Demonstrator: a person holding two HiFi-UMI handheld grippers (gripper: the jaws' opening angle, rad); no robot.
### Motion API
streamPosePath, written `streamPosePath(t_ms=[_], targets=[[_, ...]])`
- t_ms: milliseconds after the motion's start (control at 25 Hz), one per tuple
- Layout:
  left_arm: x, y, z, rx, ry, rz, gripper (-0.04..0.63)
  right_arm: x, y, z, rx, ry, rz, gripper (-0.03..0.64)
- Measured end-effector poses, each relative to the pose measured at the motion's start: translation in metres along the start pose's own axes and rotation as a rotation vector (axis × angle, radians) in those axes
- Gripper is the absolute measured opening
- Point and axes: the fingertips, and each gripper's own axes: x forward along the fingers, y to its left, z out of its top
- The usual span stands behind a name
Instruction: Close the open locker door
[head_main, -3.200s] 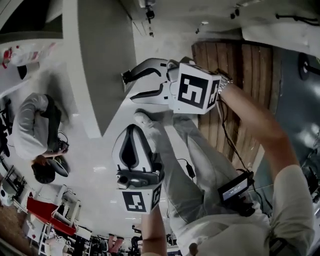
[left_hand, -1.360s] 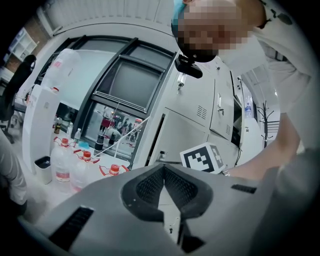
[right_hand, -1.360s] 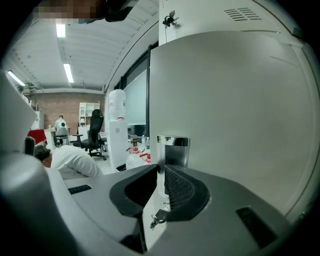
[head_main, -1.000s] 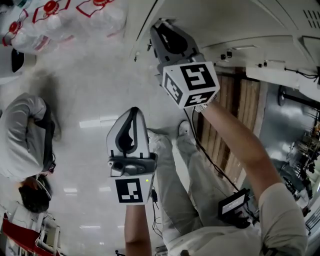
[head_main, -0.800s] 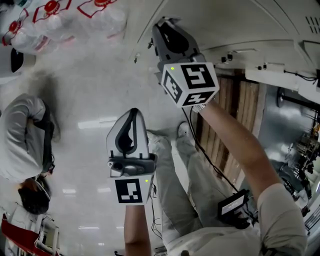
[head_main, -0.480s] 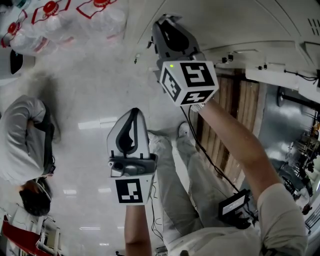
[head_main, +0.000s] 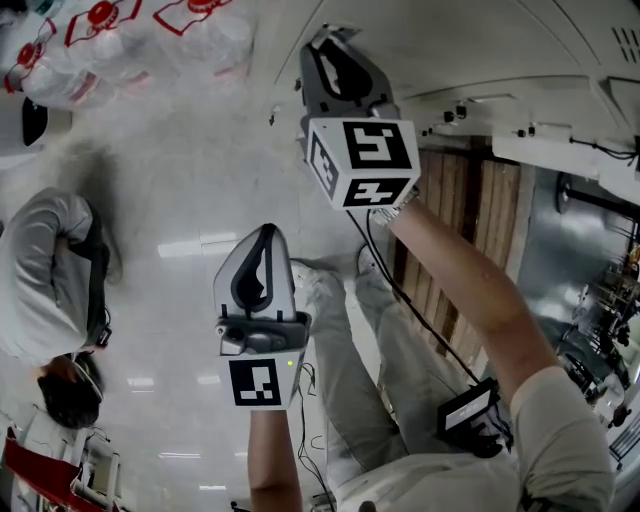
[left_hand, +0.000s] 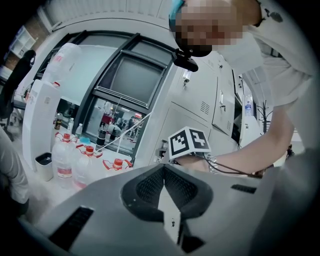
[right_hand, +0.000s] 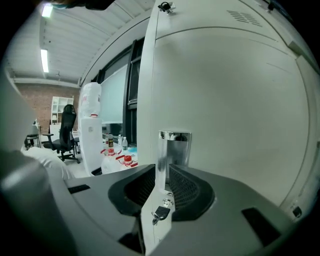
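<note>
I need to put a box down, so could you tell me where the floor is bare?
The floor is bare between the person at the left, the water bottles and the operator's legs. Right of the legs, wooden slats and equipment crowd it.

White locker door (right_hand: 225, 125) stands open, key (right_hand: 161, 213) in its lock.

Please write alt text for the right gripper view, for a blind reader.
The grey right gripper holds the edge of a white metal locker door between its jaws, which have just opened slightly, below a recessed chrome handle. Red-capped clear water bottles stand at left.
</note>
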Motion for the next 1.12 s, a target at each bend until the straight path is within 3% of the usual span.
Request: streamPosePath(t_ms=[160, 400, 480, 600, 680, 960, 1120], targets=[[-0.014, 0.003, -0.007, 0.0, 0.008, 0.014, 0.008, -0.005, 0.008, -0.005, -0.009, 0.014, 0.021, 0.146], [-0.029, -0.003, -0.015, 0.011, 0.019, 0.046, 0.008, -0.03, 0.017, -0.019, 0.009, 0.029, 0.073, 0.147], [-0.034, -0.009, -0.016, 0.013, 0.014, 0.052, 0.008, -0.043, 0.021, -0.028, 0.016, 0.042, 0.113, 0.142], [-0.037, -0.024, -0.02, 0.024, 0.001, 0.051, 0.008, -0.068, 0.016, -0.041, 0.024, 0.053, 0.144, 0.057], [-0.039, -0.037, -0.024, 0.029, 0.002, 0.051, 0.008, -0.087, 0.008, -0.053, 0.022, 0.063, 0.167, 0.038], [-0.053, -0.099, -0.037, 0.054, 0.023, 0.057, 0.008, -0.174, -0.029, -0.09, 0.071, 0.122, 0.268, 0.026], [-0.052, -0.15, -0.036, 0.008, 0.009, 0.051, 0.008, -0.23, -0.074, -0.091, 0.058, 0.126, 0.284, 0.026]])
